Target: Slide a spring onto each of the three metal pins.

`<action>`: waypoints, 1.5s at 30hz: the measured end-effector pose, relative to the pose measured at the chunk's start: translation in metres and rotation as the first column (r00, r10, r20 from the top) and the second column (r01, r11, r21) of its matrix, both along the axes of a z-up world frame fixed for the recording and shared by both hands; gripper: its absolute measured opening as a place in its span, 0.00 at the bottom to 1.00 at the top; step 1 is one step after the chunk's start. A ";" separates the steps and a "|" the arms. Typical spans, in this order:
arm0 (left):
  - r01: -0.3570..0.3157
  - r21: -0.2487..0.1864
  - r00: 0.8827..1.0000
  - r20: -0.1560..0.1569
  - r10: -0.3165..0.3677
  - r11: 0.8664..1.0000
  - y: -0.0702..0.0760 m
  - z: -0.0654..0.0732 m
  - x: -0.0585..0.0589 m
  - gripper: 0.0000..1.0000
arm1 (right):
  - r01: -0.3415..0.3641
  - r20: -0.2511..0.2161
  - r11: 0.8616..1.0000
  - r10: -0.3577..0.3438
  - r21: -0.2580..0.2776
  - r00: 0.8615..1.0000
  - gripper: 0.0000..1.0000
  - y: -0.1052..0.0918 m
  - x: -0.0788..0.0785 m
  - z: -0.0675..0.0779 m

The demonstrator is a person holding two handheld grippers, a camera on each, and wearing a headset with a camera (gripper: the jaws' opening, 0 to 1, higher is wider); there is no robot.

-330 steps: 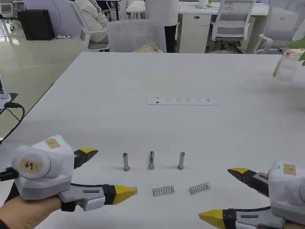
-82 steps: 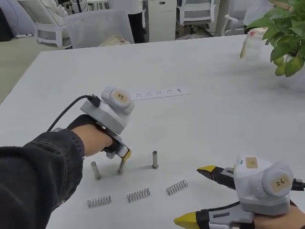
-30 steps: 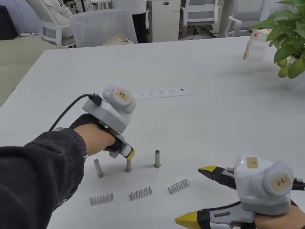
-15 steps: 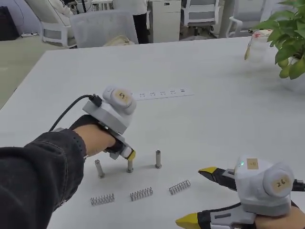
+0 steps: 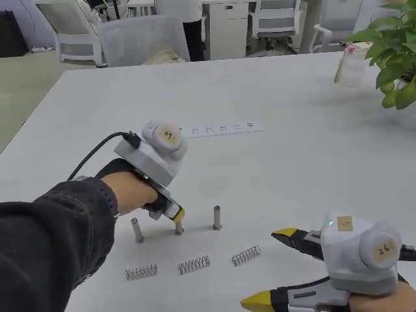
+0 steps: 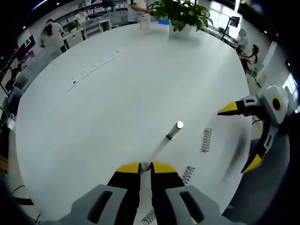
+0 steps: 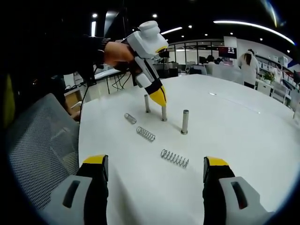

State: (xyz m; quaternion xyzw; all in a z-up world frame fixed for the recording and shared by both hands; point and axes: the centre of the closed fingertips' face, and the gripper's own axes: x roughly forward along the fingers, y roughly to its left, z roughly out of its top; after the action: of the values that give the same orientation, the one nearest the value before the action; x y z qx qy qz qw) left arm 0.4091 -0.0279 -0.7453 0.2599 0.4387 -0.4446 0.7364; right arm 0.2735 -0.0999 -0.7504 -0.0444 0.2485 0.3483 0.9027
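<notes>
White table (image 5: 312, 162); power strip (image 5: 222, 129) mid-table; plant (image 5: 398, 62), jar (image 5: 351, 64) far right; chairs (image 5: 140, 40) behind.

Tabletop (image 5: 292, 169): white, smooth, matt with a faint sheen.
Pins (image 5: 216, 218): bare grey metal, smooth, dull shine; the middle pin (image 6: 146, 165) shows a pale flat end face.
Springs (image 5: 194, 264): thin silvery metal wire with small glints.
Left hand-held gripper (image 5: 177, 214): hard white and grey plastic, satin; matt yellow tips.
Right hand-held gripper (image 5: 265, 266): the same plastics, with paper labels on top.
Sleeve (image 5: 45, 240): dark cloth, matt, slightly rough.
Chair (image 7: 33, 140): grey mesh fabric.
</notes>
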 end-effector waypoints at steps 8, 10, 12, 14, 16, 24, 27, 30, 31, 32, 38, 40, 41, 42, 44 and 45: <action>0.022 0.004 1.000 0.009 -0.022 1.000 0.001 0.000 0.000 0.00 | -0.001 -0.001 1.000 0.001 0.000 1.000 0.82 0.000 0.000 0.000; 0.026 0.004 1.000 0.010 -0.026 1.000 0.000 -0.001 0.000 0.01 | -0.001 0.000 1.000 0.001 -0.002 1.000 0.82 0.000 0.000 0.000; 0.027 0.008 1.000 0.011 -0.028 1.000 0.001 -0.002 0.000 0.02 | -0.001 0.000 1.000 0.001 0.000 1.000 0.82 0.000 0.000 0.000; 0.029 0.005 1.000 0.008 -0.029 1.000 0.001 -0.002 0.000 0.03 | -0.001 0.000 1.000 0.001 -0.001 1.000 0.82 0.000 0.000 0.000; 0.032 0.006 0.999 0.011 -0.032 0.999 0.001 -0.002 0.000 0.04 | -0.001 0.000 1.000 0.001 0.000 1.000 0.82 0.000 0.000 0.000; 0.041 -0.004 0.999 0.023 -0.041 0.999 0.001 0.002 0.000 0.09 | -0.004 0.000 1.000 0.004 -0.001 1.000 0.82 0.001 0.000 0.000; 0.044 -0.007 0.999 0.031 -0.044 0.999 0.001 0.004 0.002 0.11 | -0.004 0.000 1.000 0.004 0.000 1.000 0.82 0.001 0.000 0.000; 0.043 -0.020 0.998 0.045 -0.042 0.999 0.001 0.010 0.003 0.13 | -0.004 0.001 1.000 0.004 0.000 1.000 0.82 0.001 0.000 0.000; 0.045 -0.025 0.998 0.046 -0.043 0.999 0.001 0.012 0.003 0.14 | -0.005 0.001 1.000 0.005 -0.001 1.000 0.82 0.001 0.000 0.000; 0.045 -0.033 0.998 0.048 -0.044 0.998 0.000 0.014 0.002 0.14 | -0.005 0.000 1.000 0.005 -0.001 1.000 0.82 0.001 0.000 0.000; 0.050 -0.069 0.996 0.078 -0.045 0.996 -0.002 0.028 0.003 0.17 | -0.009 0.002 1.000 0.009 0.000 1.000 0.82 0.002 0.000 0.000; 0.049 -0.081 0.996 0.084 -0.042 0.996 -0.002 0.032 0.003 0.17 | -0.008 0.001 1.000 0.008 -0.001 1.000 0.82 0.002 0.000 0.000; 0.049 -0.089 0.995 0.091 -0.041 0.995 -0.002 0.035 0.004 0.18 | -0.007 0.001 1.000 0.007 -0.001 1.000 0.82 0.002 0.000 0.000; 0.049 -0.093 0.995 0.095 -0.040 0.994 -0.002 0.038 0.004 0.18 | -0.008 0.001 1.000 0.008 -0.001 1.000 0.82 0.002 0.000 0.000; 0.053 -0.103 0.993 0.109 -0.041 0.993 -0.003 0.043 0.004 0.18 | -0.010 0.001 1.000 0.010 -0.003 1.000 0.82 0.002 0.000 -0.001; 0.054 -0.107 0.993 0.114 -0.041 0.993 -0.002 0.046 0.005 0.19 | -0.011 0.000 1.000 0.011 -0.003 1.000 0.82 0.002 0.000 -0.001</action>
State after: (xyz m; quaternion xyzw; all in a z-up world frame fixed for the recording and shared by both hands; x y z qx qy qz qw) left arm 0.4137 -0.0303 -0.6997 0.2539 0.3653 -0.4703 0.7622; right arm 0.2736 -0.0975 -0.7511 -0.0471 0.2487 0.3528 0.9008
